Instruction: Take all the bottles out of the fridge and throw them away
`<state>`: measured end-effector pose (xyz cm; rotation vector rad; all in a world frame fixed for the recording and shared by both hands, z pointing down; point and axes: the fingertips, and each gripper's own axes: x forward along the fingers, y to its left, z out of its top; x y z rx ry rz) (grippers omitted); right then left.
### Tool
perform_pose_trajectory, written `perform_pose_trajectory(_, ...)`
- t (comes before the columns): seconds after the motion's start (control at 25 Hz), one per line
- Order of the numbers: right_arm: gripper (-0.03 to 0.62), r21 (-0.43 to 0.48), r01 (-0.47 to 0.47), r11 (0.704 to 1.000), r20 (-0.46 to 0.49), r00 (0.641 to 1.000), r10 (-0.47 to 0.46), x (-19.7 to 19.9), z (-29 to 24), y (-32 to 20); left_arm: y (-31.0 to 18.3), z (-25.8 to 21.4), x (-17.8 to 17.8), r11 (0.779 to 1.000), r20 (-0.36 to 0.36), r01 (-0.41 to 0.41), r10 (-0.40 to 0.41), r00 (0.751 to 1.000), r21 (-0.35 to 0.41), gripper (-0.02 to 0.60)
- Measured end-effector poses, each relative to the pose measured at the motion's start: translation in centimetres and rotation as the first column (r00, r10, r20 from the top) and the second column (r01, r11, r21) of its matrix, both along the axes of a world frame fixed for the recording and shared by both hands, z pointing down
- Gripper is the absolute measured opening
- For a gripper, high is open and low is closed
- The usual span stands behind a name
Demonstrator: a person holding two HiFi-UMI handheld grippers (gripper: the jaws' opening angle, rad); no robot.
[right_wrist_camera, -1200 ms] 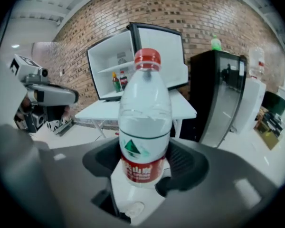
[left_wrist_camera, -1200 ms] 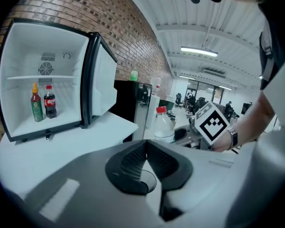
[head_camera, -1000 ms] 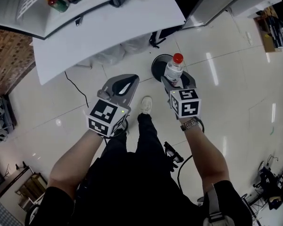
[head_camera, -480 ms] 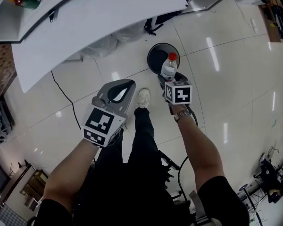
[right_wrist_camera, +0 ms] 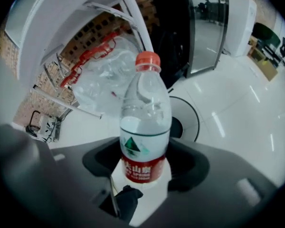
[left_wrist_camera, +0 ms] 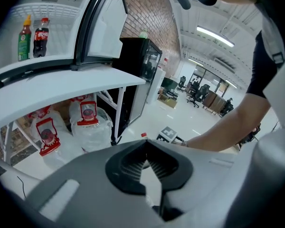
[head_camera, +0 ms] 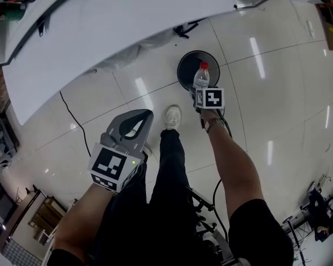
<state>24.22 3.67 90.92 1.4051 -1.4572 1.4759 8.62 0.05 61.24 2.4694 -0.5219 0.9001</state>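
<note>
My right gripper (head_camera: 203, 97) is shut on a clear water bottle (head_camera: 201, 77) with a red cap and red label. It holds the bottle upright above the near rim of a round black bin (head_camera: 188, 71) on the floor. In the right gripper view the bottle (right_wrist_camera: 145, 122) stands between the jaws (right_wrist_camera: 142, 167), with the bin (right_wrist_camera: 186, 120) just behind it. My left gripper (head_camera: 134, 125) hangs lower left, shut and empty, its tips meeting (left_wrist_camera: 146, 144). A cola bottle (left_wrist_camera: 41, 31) and a green bottle with a yellow cap (left_wrist_camera: 24, 38) stand on the fridge door shelf.
The white open fridge door (head_camera: 116, 26) spreads across the top left. Clear plastic water jugs with red labels (left_wrist_camera: 88, 122) lie under it. A black cable (head_camera: 72, 112) runs over the tiled floor. The person's white shoe (head_camera: 172, 117) is just left of the bin.
The right gripper has carried the bottle forward, up to the bin's rim. The left gripper has dropped back and to the left, still shut. The fridge shelf has slid toward the top left corner.
</note>
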Motion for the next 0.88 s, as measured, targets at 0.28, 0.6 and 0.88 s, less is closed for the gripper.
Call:
perform_pose_trajectory(0.28,0.298,-0.048,-0.036,0.998,-0.024,0.999,0.035,1.5,4.6,-1.4,-1.2,2.7,0.2,0.999,0.009,0.005,-0.005,1.000,-0.031,0.003)
perform_pose_trajectory(0.6,0.256,-0.017,-0.065,0.998,-0.030,0.997,0.065,2.4,4.3,-3.0,-2.1,3.1,0.7,0.999,-0.004,0.014,-0.014,1.000,-0.037,0.003)
perform_pose_trajectory(0.88,0.255,0.010,-0.056,0.998,-0.005,0.998,0.056,1.5,0.8,-1.3,-2.0,1.0,1.3,0.999,-0.028,0.023,-0.024,0.999,-0.027,0.003)
